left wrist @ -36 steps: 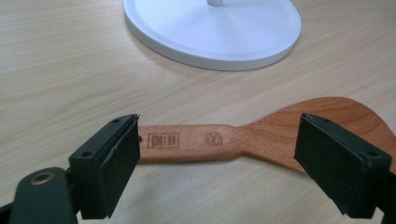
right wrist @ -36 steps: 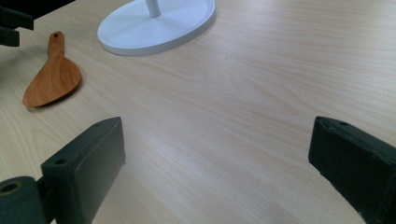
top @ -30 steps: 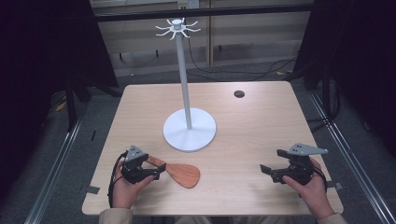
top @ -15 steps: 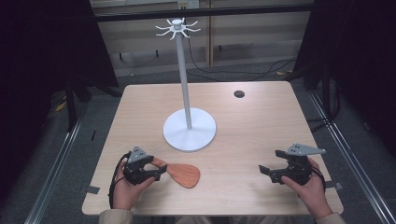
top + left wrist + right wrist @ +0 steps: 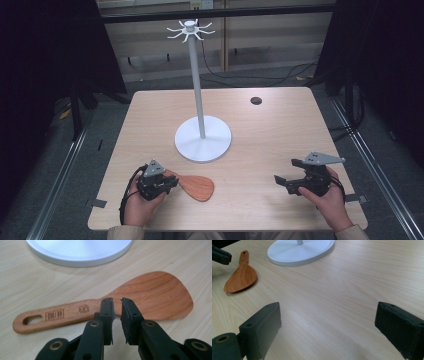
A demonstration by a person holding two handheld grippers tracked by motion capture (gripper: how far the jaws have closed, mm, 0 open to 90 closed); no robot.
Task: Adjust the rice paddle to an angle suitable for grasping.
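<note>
Reaching for wooden spatula (image 5: 105, 306) flat on table (image 5: 280, 130) near stand base (image 5: 203, 138): left gripper (image 5: 117, 301) jaws nearly closed above neck, not gripping. Widen, straddle handle, then squeeze. Right gripper (image 5: 327, 322) jaws wide open, idle.

A light wooden table (image 5: 280, 130) stands on grey floor (image 5: 65, 150), dark curtains (image 5: 45, 45) flanking it.

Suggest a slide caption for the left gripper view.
Left gripper, jaws nearly closed, hovers over a wooden spatula.

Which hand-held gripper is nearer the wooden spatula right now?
Left. The left hand-held gripper sits right at the spatula, jaws nearly shut just above its handle. The right hand-held gripper is open, far across the table.
</note>
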